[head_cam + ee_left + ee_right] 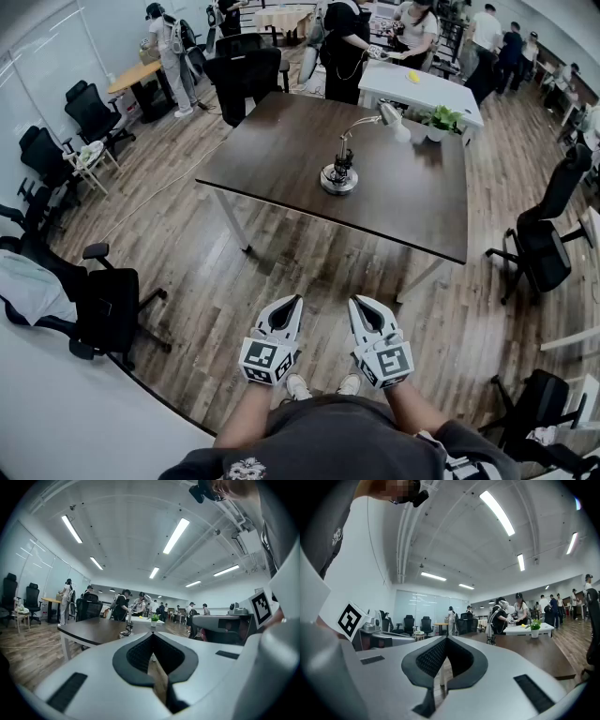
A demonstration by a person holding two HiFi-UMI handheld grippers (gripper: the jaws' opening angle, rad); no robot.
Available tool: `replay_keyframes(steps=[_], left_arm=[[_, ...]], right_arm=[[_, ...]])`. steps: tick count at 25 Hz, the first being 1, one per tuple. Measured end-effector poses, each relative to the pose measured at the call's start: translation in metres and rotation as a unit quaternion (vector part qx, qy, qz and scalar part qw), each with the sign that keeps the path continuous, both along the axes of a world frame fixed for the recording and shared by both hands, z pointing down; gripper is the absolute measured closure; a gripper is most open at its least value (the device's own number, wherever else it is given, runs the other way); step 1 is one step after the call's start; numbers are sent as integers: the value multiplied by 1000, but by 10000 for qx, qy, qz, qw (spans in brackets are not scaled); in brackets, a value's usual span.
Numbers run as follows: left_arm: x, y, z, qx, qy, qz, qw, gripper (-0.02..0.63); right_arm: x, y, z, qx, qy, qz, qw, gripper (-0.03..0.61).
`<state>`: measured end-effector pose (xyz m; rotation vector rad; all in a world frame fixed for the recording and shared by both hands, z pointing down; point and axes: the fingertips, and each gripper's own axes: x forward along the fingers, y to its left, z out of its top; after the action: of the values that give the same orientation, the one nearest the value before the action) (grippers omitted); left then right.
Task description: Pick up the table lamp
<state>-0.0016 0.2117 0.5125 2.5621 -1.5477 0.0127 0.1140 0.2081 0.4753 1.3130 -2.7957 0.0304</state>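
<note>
A person stands on the wood-plank floor (187, 281) of an open office, a gripper in each hand held level and close to the body. The left gripper (297, 300) and right gripper (354, 302) sit side by side, well short of the dark desk (281, 150) ahead. Each gripper view shows its own two jaws clenched, tips meeting, with nothing between them.

The table lamp (339, 174) stands upright near the middle of the dark desk on a round base. Its thin arm curves up and toward the far right, ending in a pale shade. Nothing touches it.

Just beyond the desk's far right corner, on a white desk (422, 94), a white pot (435, 135) holds a small leafy green plant (441, 118). A small yellow object (413, 77) lies farther back on the same surface; what it is cannot be made out.

Each gripper carries a cube with black-and-white square markers (260, 356), patterns rather than words. A pale emblem on the person's dark shirt (246, 468) is too small to read.

Black office chairs (103, 309) ring the room, and several people stand at desks in the background.
</note>
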Motion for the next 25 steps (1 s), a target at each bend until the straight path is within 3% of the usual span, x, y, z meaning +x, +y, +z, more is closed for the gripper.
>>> replay_keyframes(steps=[5, 25], left_arm=[[-9, -6, -10, 226, -276, -94, 9993, 606], [-79, -11, 5, 125, -187, 72, 9997, 606]], right_arm=[[-14, -5, 1, 54, 32, -17, 10000, 554], [-83, -16, -4, 121, -214, 139, 9996, 552]])
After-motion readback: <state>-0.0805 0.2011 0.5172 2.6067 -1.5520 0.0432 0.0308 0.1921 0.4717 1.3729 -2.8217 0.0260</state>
